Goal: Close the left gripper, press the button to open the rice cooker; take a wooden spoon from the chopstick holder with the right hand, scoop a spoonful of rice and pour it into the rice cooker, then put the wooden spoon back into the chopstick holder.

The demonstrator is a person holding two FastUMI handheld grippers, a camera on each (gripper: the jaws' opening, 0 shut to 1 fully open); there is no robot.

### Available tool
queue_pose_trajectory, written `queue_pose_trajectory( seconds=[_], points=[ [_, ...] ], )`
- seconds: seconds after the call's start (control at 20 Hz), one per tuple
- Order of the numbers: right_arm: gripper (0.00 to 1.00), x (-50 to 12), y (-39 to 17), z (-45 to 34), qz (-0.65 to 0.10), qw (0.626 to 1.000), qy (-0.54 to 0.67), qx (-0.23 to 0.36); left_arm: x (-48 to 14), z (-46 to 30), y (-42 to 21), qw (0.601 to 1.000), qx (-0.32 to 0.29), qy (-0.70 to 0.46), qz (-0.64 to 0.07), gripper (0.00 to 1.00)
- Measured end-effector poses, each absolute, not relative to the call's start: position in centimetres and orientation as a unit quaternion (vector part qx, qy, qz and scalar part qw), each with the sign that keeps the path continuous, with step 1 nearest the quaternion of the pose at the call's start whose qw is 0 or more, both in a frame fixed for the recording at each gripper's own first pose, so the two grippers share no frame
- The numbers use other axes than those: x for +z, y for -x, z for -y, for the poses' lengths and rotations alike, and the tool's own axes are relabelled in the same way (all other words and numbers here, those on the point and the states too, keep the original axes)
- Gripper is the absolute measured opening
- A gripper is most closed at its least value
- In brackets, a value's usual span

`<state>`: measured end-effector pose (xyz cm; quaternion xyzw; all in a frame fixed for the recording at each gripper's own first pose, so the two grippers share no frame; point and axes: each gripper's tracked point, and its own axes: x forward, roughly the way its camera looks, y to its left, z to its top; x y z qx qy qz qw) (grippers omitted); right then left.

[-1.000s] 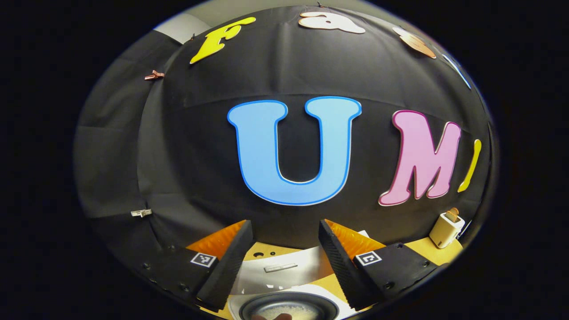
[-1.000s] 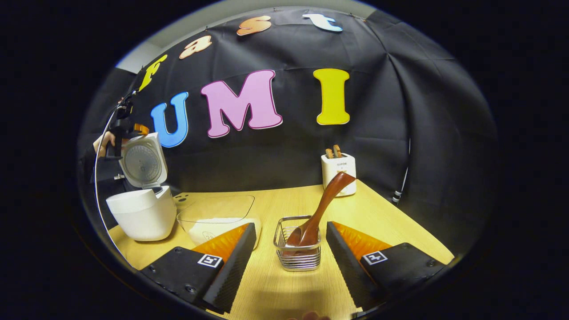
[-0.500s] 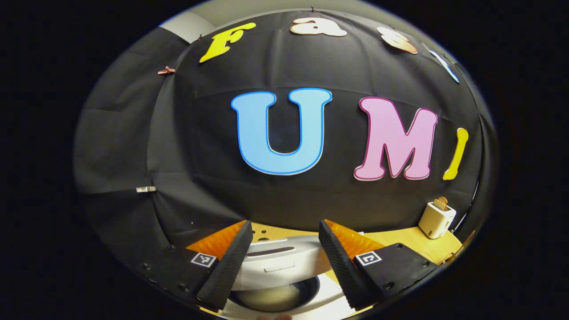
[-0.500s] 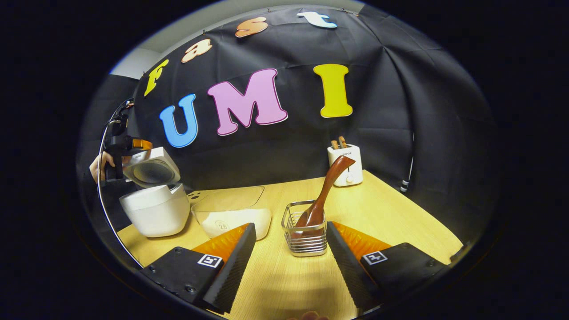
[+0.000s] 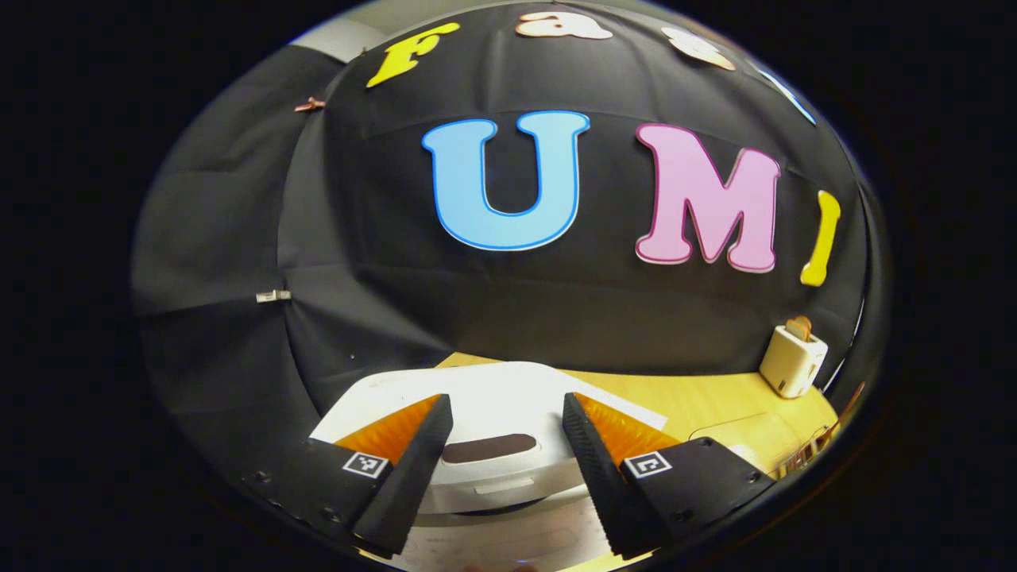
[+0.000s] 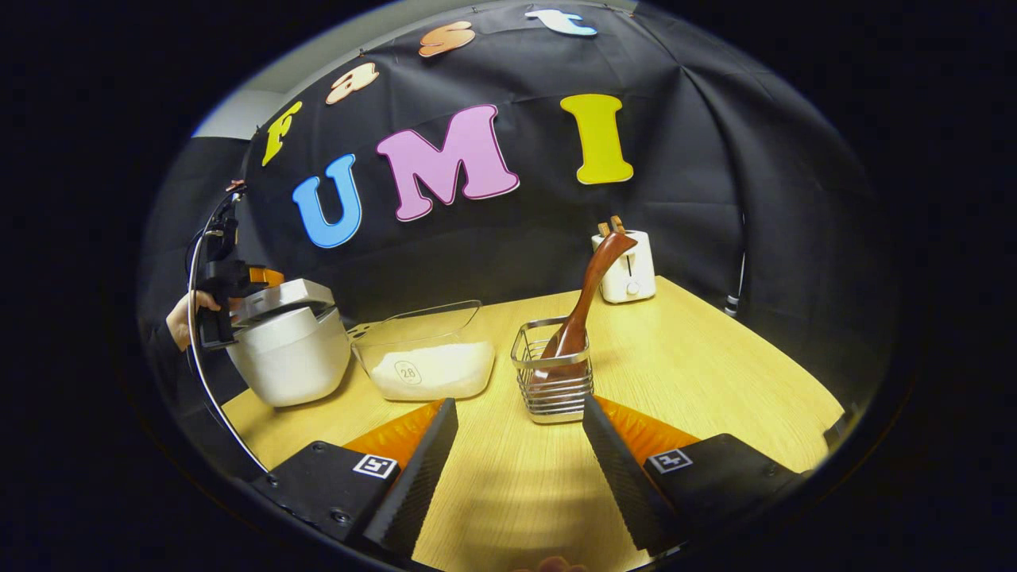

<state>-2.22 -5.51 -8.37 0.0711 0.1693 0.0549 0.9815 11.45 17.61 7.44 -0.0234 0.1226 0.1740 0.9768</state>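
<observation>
The white rice cooker's lid (image 5: pixel 508 381) lies almost flat under my open left gripper (image 5: pixel 504 403), its fingers standing apart over the lid's front edge. In the right gripper view the rice cooker (image 6: pixel 290 361) stands at the table's left with its lid (image 6: pixel 282 296) tipped nearly down, and a hand holds the left gripper (image 6: pixel 226 298) against it. The brown wooden spoon (image 6: pixel 592 278) leans upright in the wire chopstick holder (image 6: pixel 554 381). My right gripper (image 6: pixel 520 405) is open, a short way in front of the holder and holding nothing.
A clear container of white rice (image 6: pixel 429 361) sits between the cooker and the holder. A white toaster (image 6: pixel 628 266) stands at the back by the wall, also seen as the toaster (image 5: pixel 790 361) at far right. The wooden table (image 6: pixel 699 357) stretches to the right.
The cooker's lid has swung down from upright to nearly shut, with the left gripper following it. The right gripper has drawn back from the holder, its fingers still open.
</observation>
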Motion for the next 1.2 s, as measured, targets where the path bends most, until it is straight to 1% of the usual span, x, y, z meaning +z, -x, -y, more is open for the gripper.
queue_pose_trajectory(
  seconds=[0.3, 0.65, 0.95, 1.05, 1.1, 1.15, 1.2],
  points=[
    [0.98, -10.1, 2.4, 6.5, -0.181, 0.975, -0.118, 0.057, 3.6, -16.9, -10.6, 0.967, 0.179, 0.015, -0.181, 0.93],
    [0.98, -11.7, 1.4, 7.6, -0.184, 0.972, -0.139, 0.044, 3.4, -17.0, -10.4, 0.971, 0.191, 0.028, -0.138, 0.94],
    [0.98, -11.0, 1.4, 6.9, -0.179, 0.976, -0.117, 0.05, 3.7, -16.9, -10.4, 0.972, 0.186, 0.0, -0.141, 0.93],
    [0.98, -10.8, 1.1, 6.8, -0.174, 0.978, -0.106, 0.048, 4.1, -16.7, -10.4, 0.974, 0.187, 0.013, -0.129, 0.93],
    [0.98, -10.4, 1.0, 6.6, -0.17, 0.979, -0.099, 0.046, 4.6, -16.4, -10.3, 0.975, 0.188, 0.019, -0.114, 0.94],
    [0.98, -10.0, 0.7, 6.6, -0.164, 0.981, -0.092, 0.041, 4.8, -16.3, -10.2, 0.977, 0.188, 0.021, -0.099, 0.99],
    [0.98, -9.7, 0.6, 6.6, -0.158, 0.983, -0.087, 0.037, 4.9, -16.1, -10.1, 0.978, 0.187, 0.02, -0.089, 0.99]
  ],
)
